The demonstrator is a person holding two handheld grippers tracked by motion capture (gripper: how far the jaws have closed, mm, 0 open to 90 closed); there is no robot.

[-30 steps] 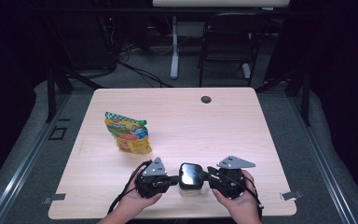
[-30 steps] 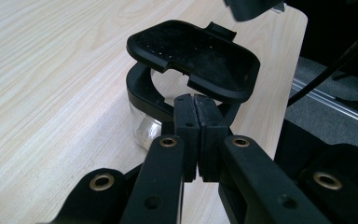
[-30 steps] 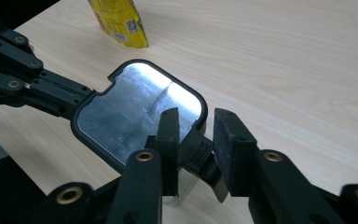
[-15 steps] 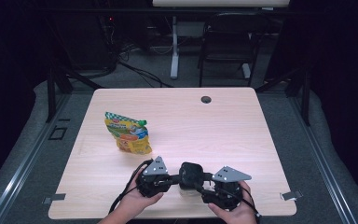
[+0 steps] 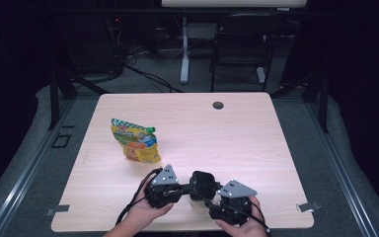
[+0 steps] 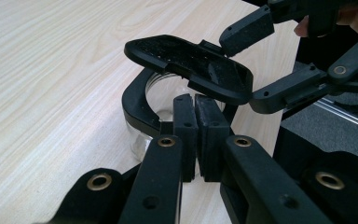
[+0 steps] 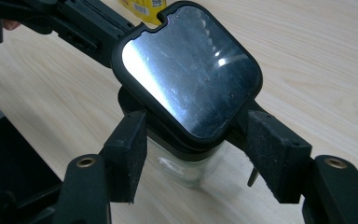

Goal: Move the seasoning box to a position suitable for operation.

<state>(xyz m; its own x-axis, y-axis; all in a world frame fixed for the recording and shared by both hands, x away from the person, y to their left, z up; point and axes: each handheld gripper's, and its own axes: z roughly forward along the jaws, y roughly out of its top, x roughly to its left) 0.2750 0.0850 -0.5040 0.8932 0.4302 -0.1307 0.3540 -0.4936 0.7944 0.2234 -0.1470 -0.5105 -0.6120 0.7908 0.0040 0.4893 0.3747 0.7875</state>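
We see a small clear glass jar (image 5: 201,190) with a black collar and a hinged black lid (image 6: 191,65) standing at the near edge of the light wooden table (image 5: 256,143), between the two grippers. Left gripper (image 6: 196,122): jaws closed tight, pinching the jar's black collar. Right gripper (image 7: 193,154): jaws have just been opening and sit wide either side of the jar, lid tilted up between them; whether the pads touch it we cannot tell. A yellow snack pouch (image 5: 134,140) lies far left, well apart.
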